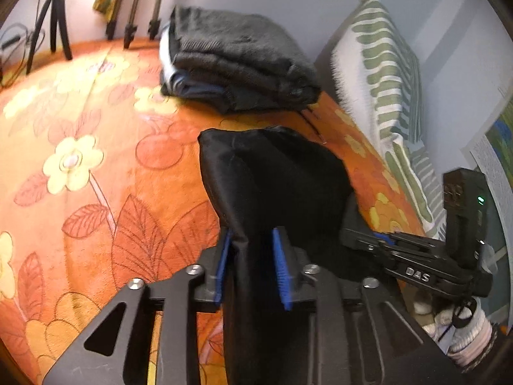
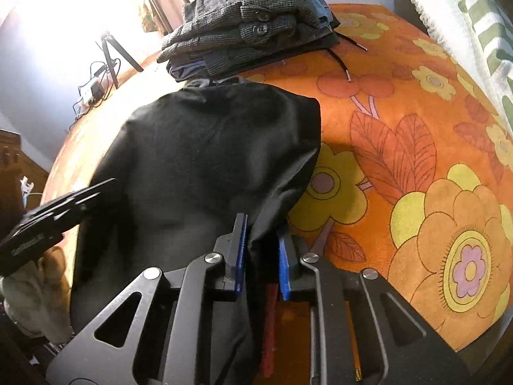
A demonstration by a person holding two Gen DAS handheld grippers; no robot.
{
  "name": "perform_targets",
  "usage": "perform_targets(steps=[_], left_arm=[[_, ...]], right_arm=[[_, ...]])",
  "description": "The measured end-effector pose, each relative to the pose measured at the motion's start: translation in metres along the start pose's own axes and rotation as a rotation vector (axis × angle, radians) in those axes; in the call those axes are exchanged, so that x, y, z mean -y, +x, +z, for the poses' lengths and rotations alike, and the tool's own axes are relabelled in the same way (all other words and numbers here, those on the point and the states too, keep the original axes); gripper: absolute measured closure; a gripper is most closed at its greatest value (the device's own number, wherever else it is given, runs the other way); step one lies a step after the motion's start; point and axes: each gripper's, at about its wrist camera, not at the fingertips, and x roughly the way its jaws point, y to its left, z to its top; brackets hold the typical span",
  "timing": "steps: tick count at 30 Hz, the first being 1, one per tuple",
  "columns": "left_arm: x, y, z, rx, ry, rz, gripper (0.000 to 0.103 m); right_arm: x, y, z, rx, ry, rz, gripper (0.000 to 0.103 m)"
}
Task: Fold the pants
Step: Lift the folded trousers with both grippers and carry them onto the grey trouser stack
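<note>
Black pants (image 1: 275,179) hang bunched over the orange flowered bed cover (image 1: 96,147). My left gripper (image 1: 253,263) is shut on an edge of the black pants, the cloth running between its blue pads. My right gripper (image 2: 261,256) is shut on another edge of the same pants (image 2: 205,147), which drape forward and left of it. The right gripper also shows at the right of the left wrist view (image 1: 413,256), and the left gripper at the left of the right wrist view (image 2: 48,224). The lower part of the pants is hidden under the grippers.
A stack of folded grey and dark clothes (image 1: 237,61) (image 2: 253,29) lies at the far side of the bed. A green-striped white pillow (image 1: 384,73) leans on the wall at right. Tripods (image 1: 54,25) and cables stand at the far left.
</note>
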Motion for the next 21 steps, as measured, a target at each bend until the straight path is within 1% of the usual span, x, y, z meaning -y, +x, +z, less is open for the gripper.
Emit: perform_targets(steps=[2,3,4,5,8,9,10,12,13,17,19,21], left_arm=[[-0.003,0.005,0.001,-0.012,-0.008,0.003,0.070],[-0.005,0.008,0.002,-0.014,-0.013,0.005,0.066],[-0.006,0.009,0.003,-0.017,-0.016,0.003,0.063],[-0.009,0.012,0.004,-0.030,-0.030,0.001,0.063],[-0.015,0.015,0.007,-0.028,-0.052,-0.040,0.063],[-0.014,0.016,0.007,-0.027,-0.045,-0.040,0.067],[-0.012,0.017,0.007,-0.029,-0.039,-0.039,0.074],[-0.009,0.018,0.006,-0.020,-0.029,-0.031,0.080],[-0.008,0.017,0.006,-0.015,-0.023,-0.028,0.084],[0.002,0.002,0.006,0.032,0.020,-0.021,0.091],[0.010,-0.010,0.007,0.065,0.051,-0.017,0.094],[0.013,-0.019,0.008,0.087,0.060,-0.019,0.094]], right_arm=[[0.000,0.000,-0.001,0.005,-0.006,0.003,0.085],[0.001,0.000,0.000,0.004,-0.011,0.008,0.085],[0.002,0.000,0.001,-0.003,-0.015,0.022,0.085],[0.005,0.000,0.002,-0.007,-0.010,0.041,0.085],[0.019,0.000,0.002,-0.001,0.055,0.117,0.085],[0.020,0.000,0.001,0.002,0.060,0.123,0.085],[0.018,0.000,0.001,0.004,0.052,0.116,0.084],[0.011,0.001,0.002,-0.006,0.028,0.083,0.085],[0.009,0.002,0.003,-0.010,0.021,0.074,0.087],[0.004,-0.001,0.005,-0.008,0.024,0.066,0.093],[-0.001,-0.009,0.005,0.016,0.015,0.059,0.094],[-0.006,-0.020,0.004,0.047,0.002,0.057,0.094]])
